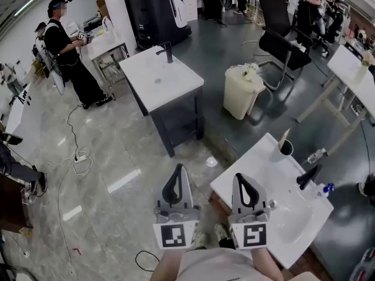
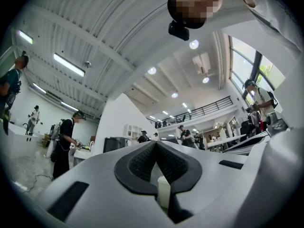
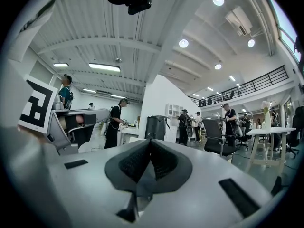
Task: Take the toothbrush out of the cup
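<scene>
On the far corner of the white sink counter (image 1: 249, 164) at the right stands a white cup (image 1: 285, 150). A pale toothbrush (image 1: 284, 136) sticks up out of it. A black faucet (image 1: 307, 177) sits behind the basin. My left gripper (image 1: 178, 168) hangs over the floor, left of the counter, with its dark pads together and nothing between them. My right gripper (image 1: 242, 177) hovers over the counter's near left edge, well short of the cup, also shut and empty. In the left gripper view the left gripper (image 2: 156, 144) points out into the hall. In the right gripper view the right gripper (image 3: 150, 141) does the same. Neither view shows the cup.
A second white sink counter (image 1: 162, 78) with a black tap stands ahead. A cream bin (image 1: 242, 91), a black office chair (image 1: 282, 42) and a white table (image 1: 353, 70) lie beyond. A small bottle (image 1: 316, 155) stands behind the cup. Cables (image 1: 76, 157) trail over the floor; people (image 1: 69, 47) work at the back left.
</scene>
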Available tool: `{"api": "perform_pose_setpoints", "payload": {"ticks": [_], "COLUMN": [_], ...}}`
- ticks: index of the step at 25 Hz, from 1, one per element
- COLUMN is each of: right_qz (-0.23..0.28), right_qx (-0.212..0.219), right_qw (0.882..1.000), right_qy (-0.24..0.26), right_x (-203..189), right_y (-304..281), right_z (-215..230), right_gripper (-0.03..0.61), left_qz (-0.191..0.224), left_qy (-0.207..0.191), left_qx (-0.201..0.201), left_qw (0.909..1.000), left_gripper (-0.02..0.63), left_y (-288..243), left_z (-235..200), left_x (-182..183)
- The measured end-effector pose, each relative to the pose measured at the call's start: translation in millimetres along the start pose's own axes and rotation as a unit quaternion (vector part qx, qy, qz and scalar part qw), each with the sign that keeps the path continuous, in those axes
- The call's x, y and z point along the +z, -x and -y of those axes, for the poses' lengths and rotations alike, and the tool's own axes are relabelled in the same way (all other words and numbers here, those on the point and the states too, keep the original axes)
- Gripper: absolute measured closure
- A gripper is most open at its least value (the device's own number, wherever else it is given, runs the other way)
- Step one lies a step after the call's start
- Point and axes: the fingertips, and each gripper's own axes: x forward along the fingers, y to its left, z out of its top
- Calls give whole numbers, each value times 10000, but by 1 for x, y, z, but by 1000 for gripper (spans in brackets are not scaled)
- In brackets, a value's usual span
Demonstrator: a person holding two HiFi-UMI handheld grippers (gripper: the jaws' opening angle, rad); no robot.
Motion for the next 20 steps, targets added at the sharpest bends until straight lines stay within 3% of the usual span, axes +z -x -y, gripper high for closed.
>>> {"api": "perform_pose_setpoints", "payload": {"ticks": [20], "right_qz": [-319], "right_qx": [-529], "right_qw": [9981], "right_qy": [56], "right_x": [-19], "right_y": [-6], "right_z": [60], "right_gripper": [565], "left_qz": [-6], "left_qy": [106], "left_qx": [-343], "left_qw": [9994], "left_gripper": [598], "left_y": [-25], "left_z": [45], "left_x": [-10]}}
